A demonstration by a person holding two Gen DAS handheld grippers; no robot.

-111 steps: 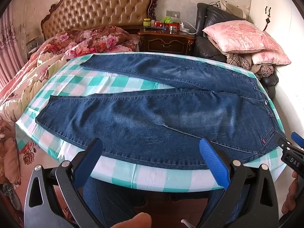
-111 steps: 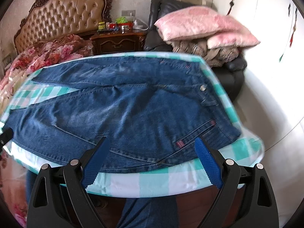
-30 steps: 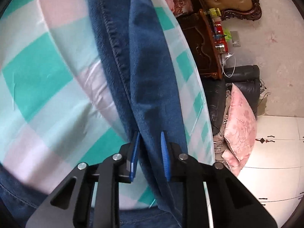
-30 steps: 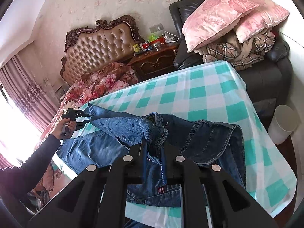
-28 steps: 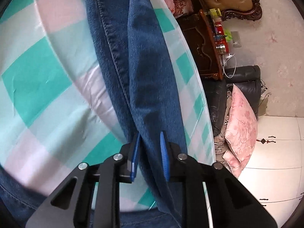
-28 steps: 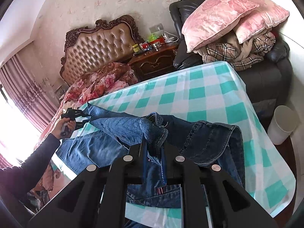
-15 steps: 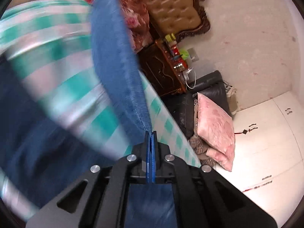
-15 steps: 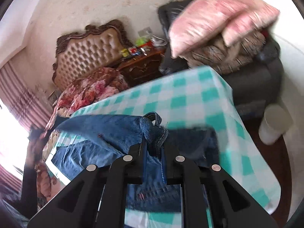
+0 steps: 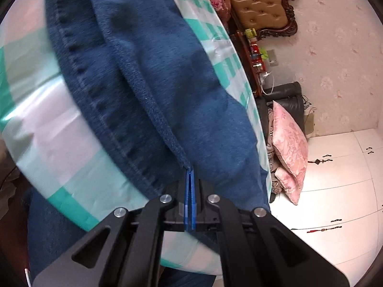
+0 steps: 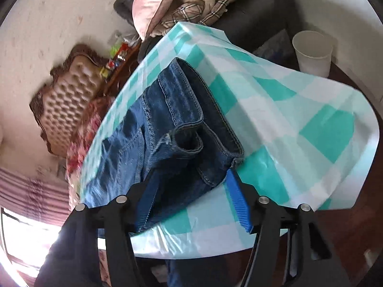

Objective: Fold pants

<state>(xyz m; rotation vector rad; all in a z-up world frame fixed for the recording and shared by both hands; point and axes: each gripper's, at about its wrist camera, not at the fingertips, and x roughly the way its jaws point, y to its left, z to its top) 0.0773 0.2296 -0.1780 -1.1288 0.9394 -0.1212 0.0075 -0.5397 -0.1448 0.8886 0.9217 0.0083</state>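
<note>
The blue jeans (image 9: 153, 91) lie on the table with the green and white checked cloth (image 9: 47, 129). My left gripper (image 9: 190, 179) is shut on the hem edge of a jeans leg, which lies doubled over the other leg. In the right wrist view the jeans' waistband end (image 10: 182, 129) lies folded near the table's near edge. My right gripper (image 10: 189, 191) is open just above it, its blue pads (image 10: 237, 201) on either side of the denim without pinching it.
A white bin (image 10: 312, 52) stands on the floor past the table's right side. A dark armchair with pink pillows (image 9: 289, 143) and plaid blankets stands behind the table. A bed with a tufted headboard (image 10: 69, 95) and a nightstand stand at the back.
My left gripper has laid its leg hem down over the other leg. My right gripper has opened and let go of the waistband, which now rests on the table.
</note>
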